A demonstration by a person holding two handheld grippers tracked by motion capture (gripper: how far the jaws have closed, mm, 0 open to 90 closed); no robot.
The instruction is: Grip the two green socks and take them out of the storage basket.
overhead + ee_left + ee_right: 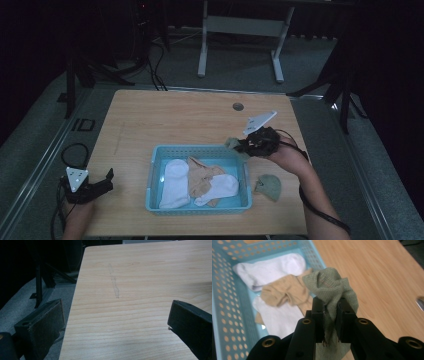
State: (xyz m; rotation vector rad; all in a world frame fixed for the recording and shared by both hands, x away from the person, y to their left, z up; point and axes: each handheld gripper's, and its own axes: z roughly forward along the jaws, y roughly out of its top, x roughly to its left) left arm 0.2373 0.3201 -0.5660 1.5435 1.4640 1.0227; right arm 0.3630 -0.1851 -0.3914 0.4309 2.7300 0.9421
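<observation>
Dark floor and black stands are surrounding a pale wood table (150,115), which is carrying everything in play. At its left edge the left gripper (102,182) is sitting low by the near corner, its jaws standing wide apart with nothing between them but bare wood; the hand behind it is resting, forearm coming up from the bottom of the high view. Moving right, a blue basket (152,167) is holding two white socks (175,182) and a tan sock (202,175), so by my reading three pieces are already sorted in. Further right, the right gripper (239,145) is hanging above the basket's far right corner, jaws clenched on a green sock (329,287), which is bunching up over the pads and trailing down between them. That hand is lifted off the table, wrist bent so the jaws are pointing left toward the basket. Rightmost, another green sock (269,186) is lying on the table just beside the basket, untouched. Judging from this, the held sock is about to go in, and the last one is waiting its turn.
</observation>
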